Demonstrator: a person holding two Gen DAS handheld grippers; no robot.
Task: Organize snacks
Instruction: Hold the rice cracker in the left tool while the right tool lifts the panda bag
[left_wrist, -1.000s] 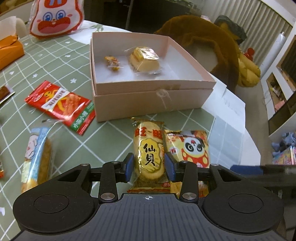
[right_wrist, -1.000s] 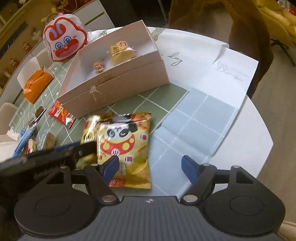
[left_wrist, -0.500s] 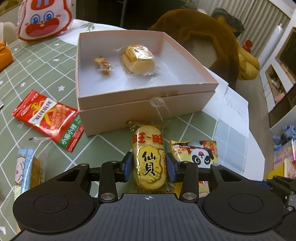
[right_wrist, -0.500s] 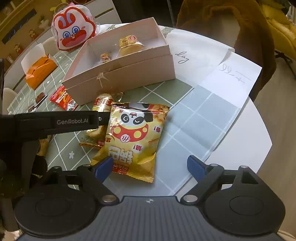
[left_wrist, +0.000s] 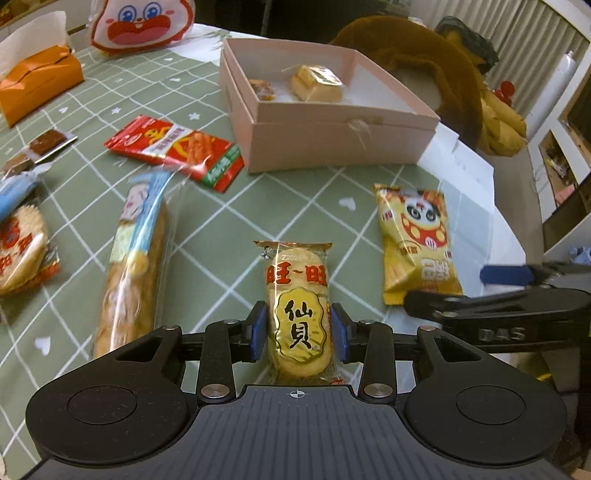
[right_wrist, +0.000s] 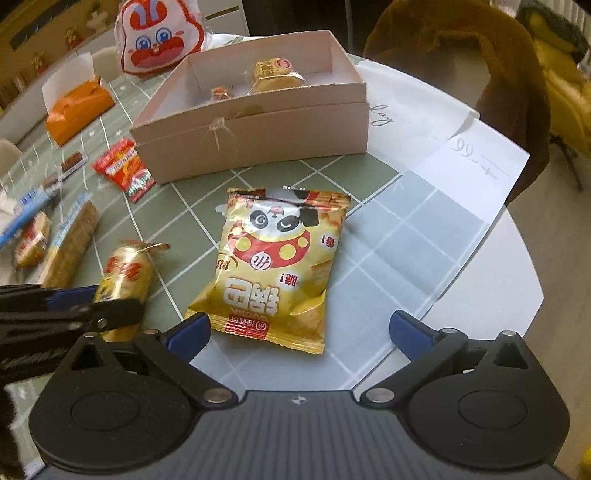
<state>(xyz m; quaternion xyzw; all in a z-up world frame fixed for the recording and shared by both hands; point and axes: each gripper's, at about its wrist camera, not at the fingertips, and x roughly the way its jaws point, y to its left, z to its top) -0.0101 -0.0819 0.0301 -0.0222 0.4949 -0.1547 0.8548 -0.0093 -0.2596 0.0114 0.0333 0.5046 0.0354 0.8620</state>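
My left gripper (left_wrist: 298, 334) is shut on a yellow rice cracker pack (left_wrist: 297, 310) and holds it above the green table, well short of the pink box (left_wrist: 332, 147). The pack also shows in the right wrist view (right_wrist: 125, 280). The box (right_wrist: 258, 129) holds a wrapped yellow cake (left_wrist: 317, 83) and a small candy (left_wrist: 262, 88). My right gripper (right_wrist: 299, 328) is open, just behind a yellow panda chip bag (right_wrist: 277, 266) lying flat on the table; that bag also shows in the left wrist view (left_wrist: 417, 243).
A red snack packet (left_wrist: 173, 151), a long blue-wrapped biscuit pack (left_wrist: 133, 258), another cracker pack (left_wrist: 22, 251), small chocolates (left_wrist: 48, 142), an orange tissue box (left_wrist: 37, 86) and a rabbit-face bag (left_wrist: 142, 22) lie left of the box. White papers (right_wrist: 461, 177) cover the table's right edge.
My left gripper has pulled back and to the left with the cracker pack, away from the box and the panda bag. My right gripper has closed in behind the panda bag.
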